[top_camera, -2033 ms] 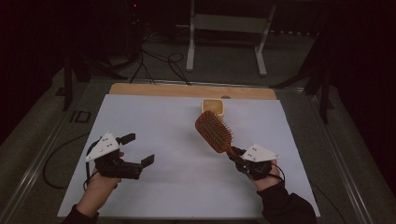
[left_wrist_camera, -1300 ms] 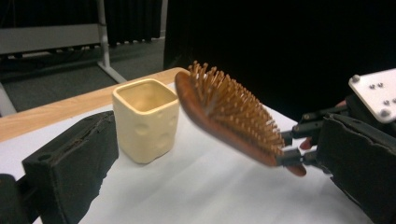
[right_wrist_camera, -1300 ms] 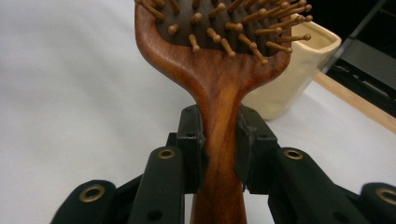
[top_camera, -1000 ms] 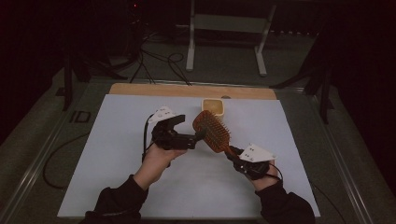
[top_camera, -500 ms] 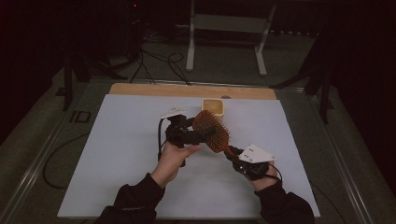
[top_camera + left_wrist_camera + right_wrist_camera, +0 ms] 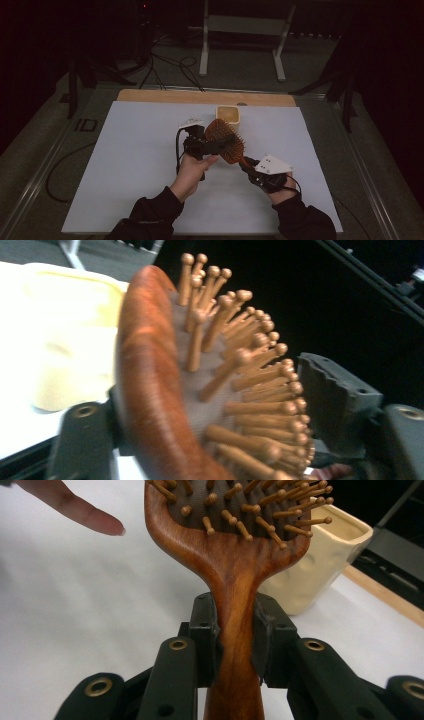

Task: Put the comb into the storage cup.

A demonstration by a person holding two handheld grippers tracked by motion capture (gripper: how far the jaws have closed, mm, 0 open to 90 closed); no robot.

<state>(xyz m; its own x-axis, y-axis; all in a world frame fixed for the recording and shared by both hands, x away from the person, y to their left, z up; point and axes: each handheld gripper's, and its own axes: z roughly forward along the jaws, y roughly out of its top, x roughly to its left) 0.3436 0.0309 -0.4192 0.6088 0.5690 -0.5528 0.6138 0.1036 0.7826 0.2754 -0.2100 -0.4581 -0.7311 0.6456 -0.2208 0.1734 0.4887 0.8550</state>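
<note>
Hairbrush (image 6: 226,141): reddish-brown wood, oval paddle head, dark cushion, ball-tipped wooden pins. Raised over white worktop (image 6: 125,165), near cream cup (image 6: 228,114). Right gripper (image 6: 235,630) clamps handle. Left gripper (image 6: 207,146) jaws just been closing, head between them, one pad against wooden back, other at pins.

I see open white table (image 6: 125,165) to the left and along the near edge. Behind the raised hairbrush (image 6: 225,141) the cream cup (image 6: 228,114) blocks the way forward.
</note>
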